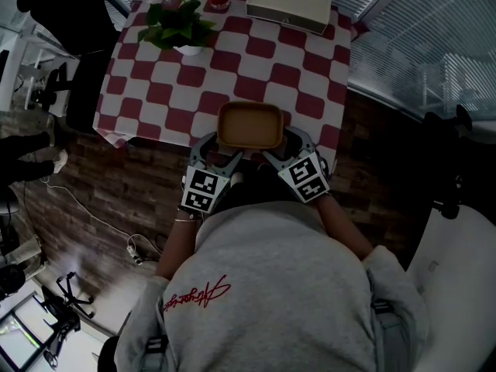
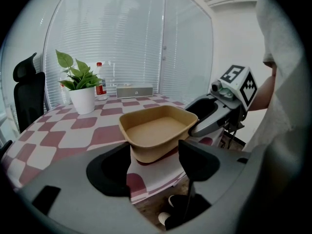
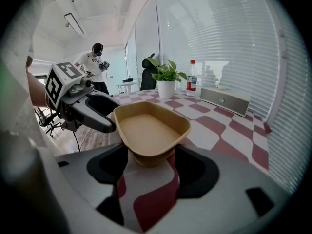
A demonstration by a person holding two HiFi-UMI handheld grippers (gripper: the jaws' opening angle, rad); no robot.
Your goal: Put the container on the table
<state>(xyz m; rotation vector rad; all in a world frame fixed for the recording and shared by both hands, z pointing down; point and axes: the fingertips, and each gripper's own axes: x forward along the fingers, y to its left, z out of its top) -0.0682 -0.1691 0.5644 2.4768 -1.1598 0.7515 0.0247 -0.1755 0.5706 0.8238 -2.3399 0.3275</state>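
Tan container (image 1: 249, 126) sits at counter's (image 1: 232, 68) near edge. Left gripper (image 1: 215, 152) and right gripper (image 1: 284, 149) fingers clamp its near corners. Likely remaining: release, withdraw.

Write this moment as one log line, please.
left gripper: shut on near-left corner of tan rectangular container | right gripper: shut on its near-right corner | container: at near edge of red-and-white checked table
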